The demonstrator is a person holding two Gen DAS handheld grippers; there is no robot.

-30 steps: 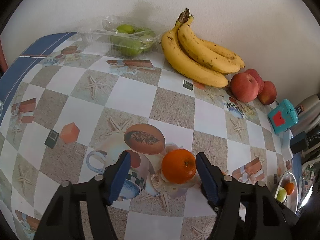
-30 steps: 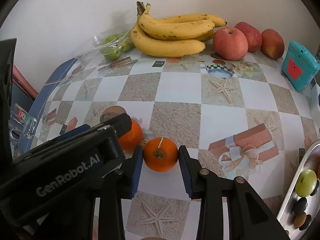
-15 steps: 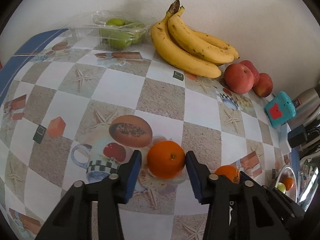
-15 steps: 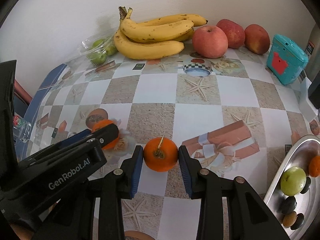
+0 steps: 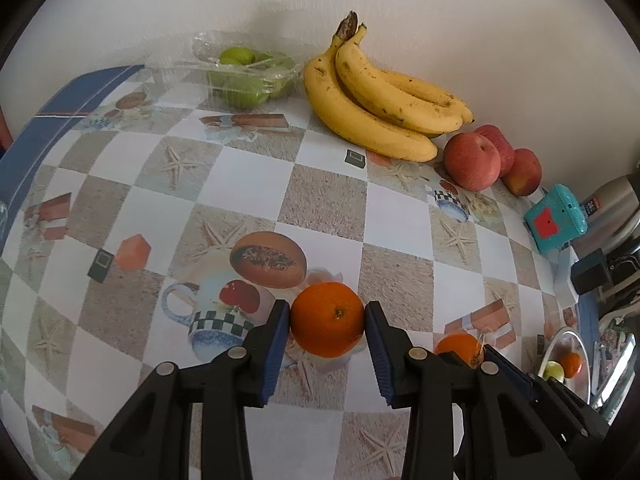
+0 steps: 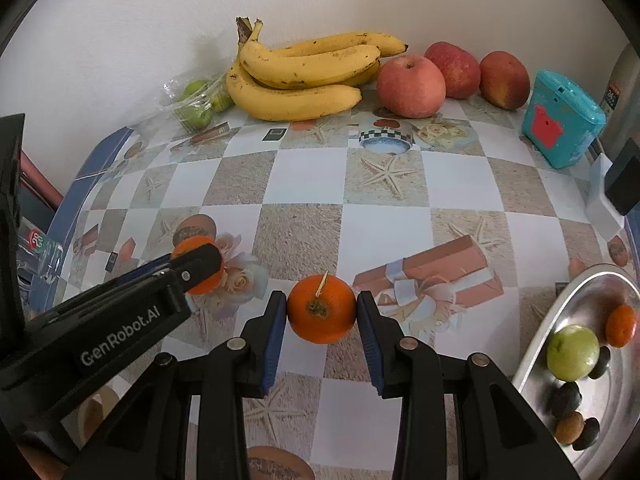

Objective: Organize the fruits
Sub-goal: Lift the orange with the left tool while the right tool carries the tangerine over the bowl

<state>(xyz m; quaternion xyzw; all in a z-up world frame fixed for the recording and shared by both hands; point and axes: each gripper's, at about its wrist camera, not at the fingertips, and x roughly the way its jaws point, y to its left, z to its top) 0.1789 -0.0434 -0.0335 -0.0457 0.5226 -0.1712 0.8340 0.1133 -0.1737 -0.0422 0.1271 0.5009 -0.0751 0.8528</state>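
Observation:
My left gripper (image 5: pixel 326 320) is shut on an orange (image 5: pixel 327 319); its blue pads touch both sides of the fruit. My right gripper (image 6: pixel 321 312) is shut on a second orange (image 6: pixel 321 309) that has a short stem. The right gripper and its orange (image 5: pixel 460 350) show at the lower right of the left wrist view. The left gripper's arm and its orange (image 6: pixel 198 264) show at the left of the right wrist view. Both oranges are over the patterned tablecloth (image 6: pixel 384 184).
By the wall lie a banana bunch (image 6: pixel 304 76), three red apples (image 6: pixel 412 86) and a clear box of green fruit (image 5: pixel 244 76). A teal box (image 6: pixel 560 120) stands at the right. A metal tray (image 6: pixel 560 320) at the lower right holds a green fruit, a small orange and dark fruits.
My left gripper has closed from open onto its orange. My right gripper has kept its hold on its orange and has moved right, so more of the metal tray shows.

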